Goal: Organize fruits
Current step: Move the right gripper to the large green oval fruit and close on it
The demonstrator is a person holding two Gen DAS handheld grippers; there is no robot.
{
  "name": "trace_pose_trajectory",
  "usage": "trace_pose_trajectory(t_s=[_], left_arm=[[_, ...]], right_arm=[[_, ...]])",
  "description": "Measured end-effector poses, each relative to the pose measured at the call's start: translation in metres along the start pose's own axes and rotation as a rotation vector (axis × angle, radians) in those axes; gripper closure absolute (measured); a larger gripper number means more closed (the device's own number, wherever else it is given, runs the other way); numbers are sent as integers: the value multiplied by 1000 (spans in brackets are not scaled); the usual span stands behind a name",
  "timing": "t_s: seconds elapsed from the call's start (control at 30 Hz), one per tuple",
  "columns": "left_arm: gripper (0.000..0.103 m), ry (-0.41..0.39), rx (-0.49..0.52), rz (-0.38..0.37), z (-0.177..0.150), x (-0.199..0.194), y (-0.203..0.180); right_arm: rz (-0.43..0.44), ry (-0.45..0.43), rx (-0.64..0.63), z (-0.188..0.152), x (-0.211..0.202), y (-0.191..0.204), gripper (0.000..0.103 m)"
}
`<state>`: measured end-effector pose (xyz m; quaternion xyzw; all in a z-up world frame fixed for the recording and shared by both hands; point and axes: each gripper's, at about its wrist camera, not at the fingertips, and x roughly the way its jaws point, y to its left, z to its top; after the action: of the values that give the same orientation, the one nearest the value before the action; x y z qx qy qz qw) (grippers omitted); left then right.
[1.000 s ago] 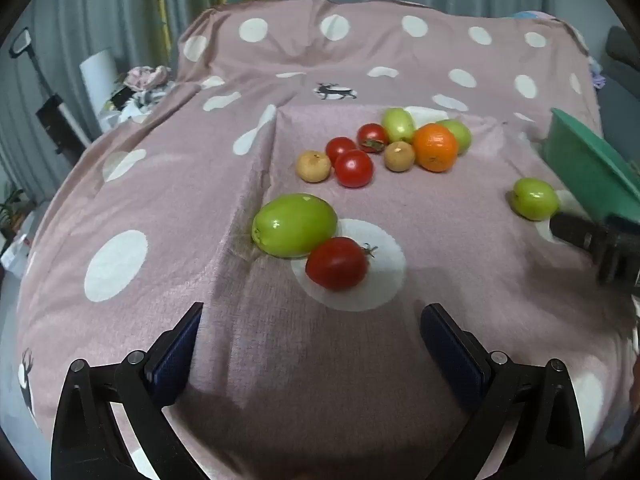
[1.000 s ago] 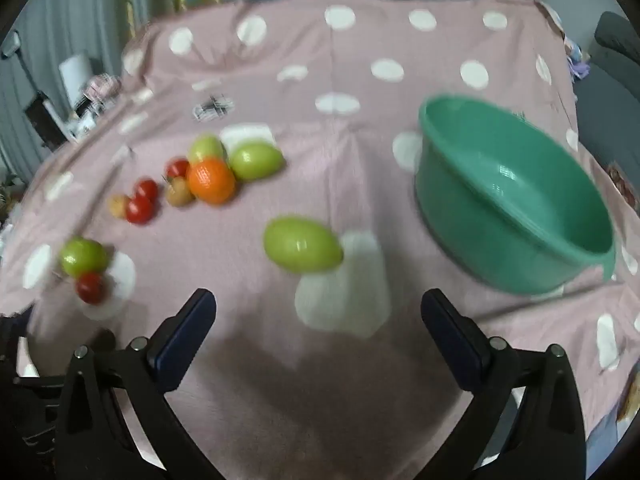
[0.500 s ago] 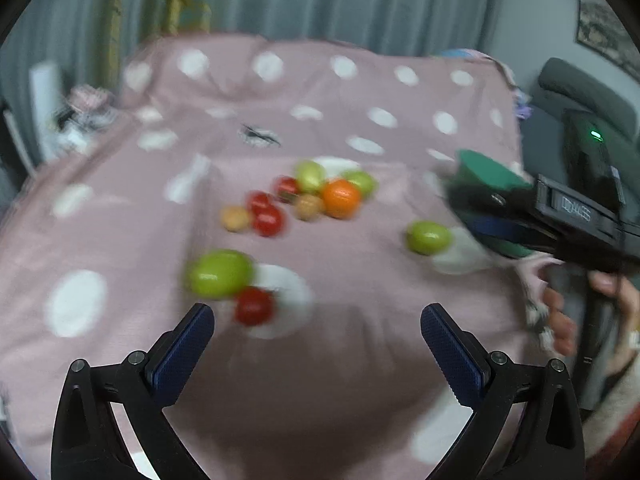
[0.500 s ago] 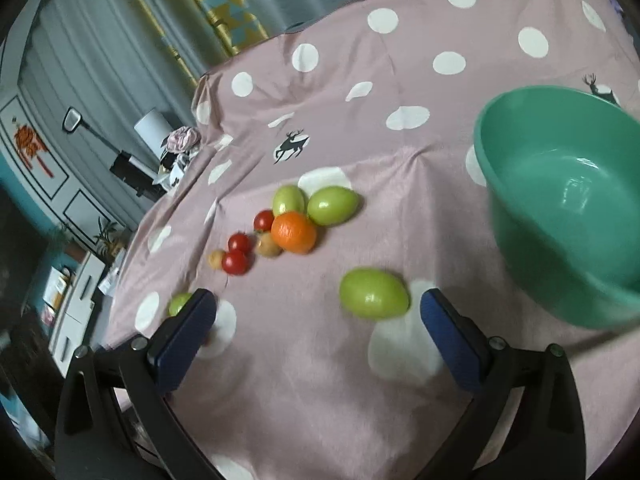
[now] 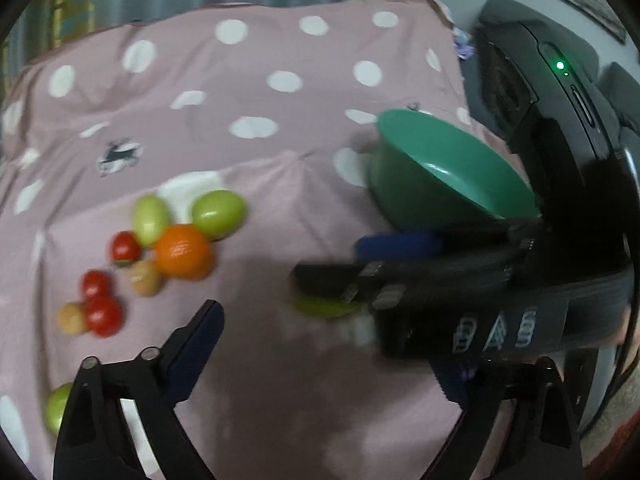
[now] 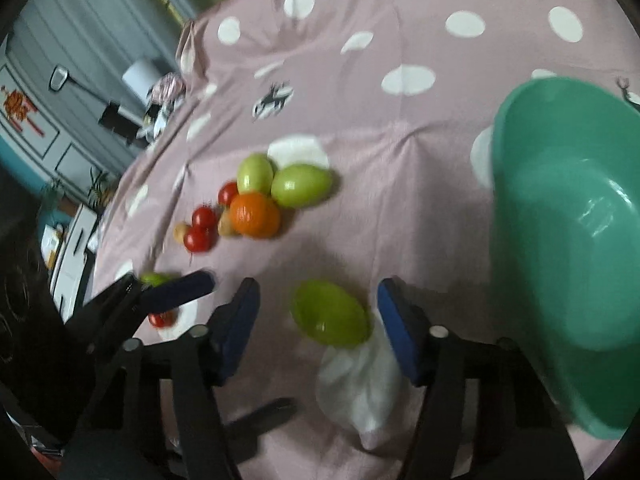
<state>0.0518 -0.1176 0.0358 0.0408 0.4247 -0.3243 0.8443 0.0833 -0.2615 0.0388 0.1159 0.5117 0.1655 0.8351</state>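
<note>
the right gripper point(image 6: 318, 322) sits nearest, its blue pads either side of a green fruit point(image 6: 331, 319) that lies on the polka-dot cloth point(image 6: 360, 128); its jaws have just been closing, yet a gap shows on both sides of the fruit, so they stand apart and hold nothing. the fruit rests at the edge of a white dot, just left of the green bowl point(image 6: 568, 216), near it but not touching. judging by its smooth, glossy skin and egg shape, it is probably firm, light and rather slippery, so the pads would best meet it across the widest middle, with gentle pressure to avoid bruising or squirting it out

the left gripper point(image 5: 332, 356) hangs just left of that fruit, jaws wide and empty after a slight closing, with the right tool crossing its view

farther from the bowl, beyond the green fruit, lies a cluster: an orange point(image 6: 255, 215) touching two green fruits point(image 6: 302, 185), with small red tomatoes point(image 6: 199, 239) and tan fruits beside it. another green fruit and a red tomato lie apart at the far left, behind the left gripper's finger. the bowl looks empty in its visible part
</note>
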Motion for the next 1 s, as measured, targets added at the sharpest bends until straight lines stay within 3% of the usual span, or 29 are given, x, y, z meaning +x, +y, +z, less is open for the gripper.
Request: trace_pose_trajectory(t_s=[0.13,0.23,0.37,0.43,0.63,0.9,0.97,1.0], left_arm=[[34,65,11,-48,-5,15,-4],[38,64,33,-6,-9,18,-3],[42,45,-7,-26,-8,14,8],[55,52,-3,13,-6,19,7],[55,60,-6,-3,-4,18,6],[58,0,40,20,-2,7,-3],[72,-19,42,9,1,-1,-7],[80,-24,55,18,3,-5,-12]], right_arm=[[16,18,-13,-3,4,0,57],[-1,40,-6,-5,9,-4,68],[13,35,-4,-13,10,-2,68],[17,23,16,-12,11,-3,69],[28,5,34,-15,10,-4,70],[82,-35,94,-21,-3,-6,71],[64,-65,77,-21,-12,-1,77],[58,-87,79,-21,-20,-1,84]])
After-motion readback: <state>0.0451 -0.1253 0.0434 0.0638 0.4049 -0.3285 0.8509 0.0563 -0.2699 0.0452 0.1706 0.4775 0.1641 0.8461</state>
